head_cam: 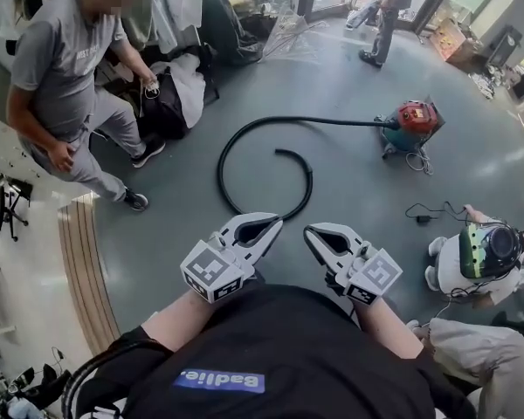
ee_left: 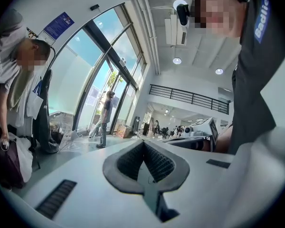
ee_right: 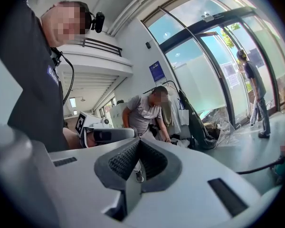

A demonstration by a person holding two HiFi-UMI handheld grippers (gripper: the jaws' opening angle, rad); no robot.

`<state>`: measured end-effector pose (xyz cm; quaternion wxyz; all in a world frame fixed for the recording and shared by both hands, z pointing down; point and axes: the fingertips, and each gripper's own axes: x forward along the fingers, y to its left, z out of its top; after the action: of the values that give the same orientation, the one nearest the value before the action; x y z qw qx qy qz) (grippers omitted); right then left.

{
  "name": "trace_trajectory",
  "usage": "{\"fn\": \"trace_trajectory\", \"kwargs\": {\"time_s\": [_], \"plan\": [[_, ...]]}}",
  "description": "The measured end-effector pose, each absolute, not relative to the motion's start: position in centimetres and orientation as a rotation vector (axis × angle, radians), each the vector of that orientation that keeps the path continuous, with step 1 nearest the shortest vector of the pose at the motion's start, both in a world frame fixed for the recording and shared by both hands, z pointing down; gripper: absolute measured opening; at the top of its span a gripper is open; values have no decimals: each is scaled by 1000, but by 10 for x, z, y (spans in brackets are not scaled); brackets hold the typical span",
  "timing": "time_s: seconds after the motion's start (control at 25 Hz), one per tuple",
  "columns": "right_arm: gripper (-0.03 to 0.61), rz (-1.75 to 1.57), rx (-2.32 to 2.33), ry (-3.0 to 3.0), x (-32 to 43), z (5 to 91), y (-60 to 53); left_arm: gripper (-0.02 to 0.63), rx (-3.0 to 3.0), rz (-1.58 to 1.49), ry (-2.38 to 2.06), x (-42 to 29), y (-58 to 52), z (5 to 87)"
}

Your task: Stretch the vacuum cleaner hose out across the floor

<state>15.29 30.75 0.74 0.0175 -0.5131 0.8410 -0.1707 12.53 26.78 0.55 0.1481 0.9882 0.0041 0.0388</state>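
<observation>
Dark shirt front fills the bottom of the head view; just past it, left tool and right tool are held side by side, both jaws pressed together with nothing between them, aimed out over the room rather than down. Black hose lies on the grey floor ahead. One run goes straight across to the red vacuum cleaner at far right, and the rest curls in a spiral whose lowest bend passes just beyond the jaw tips. Free end sits inside the spiral, ahead of the left tool, which looks slightly nearer. Likely pull: leftward, away from the cleaner.
</observation>
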Motion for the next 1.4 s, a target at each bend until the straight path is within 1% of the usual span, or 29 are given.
{"fn": "trace_trajectory", "kwargs": {"time_s": [0.28,0.4,0.6,0.88,1.04,1.2,1.4], "plan": [[2,-538,-1605,2616,153,10,250,9,2824,129,-5,122,204,17],[2,-539,-1584,2625,170,12,236,9,2827,126,-51,133,187,16],[2,-533,-1505,2661,221,12,210,9,2832,143,-159,176,160,18],[2,-542,-1321,2754,333,34,182,8,2803,153,-362,277,143,31],[2,-602,-1218,2784,375,53,169,9,2777,189,-483,311,136,41],[2,-637,-1139,2807,387,67,152,9,2765,217,-578,321,122,49],[3,-678,-1061,2827,373,79,133,9,2733,241,-658,311,103,63]]}}
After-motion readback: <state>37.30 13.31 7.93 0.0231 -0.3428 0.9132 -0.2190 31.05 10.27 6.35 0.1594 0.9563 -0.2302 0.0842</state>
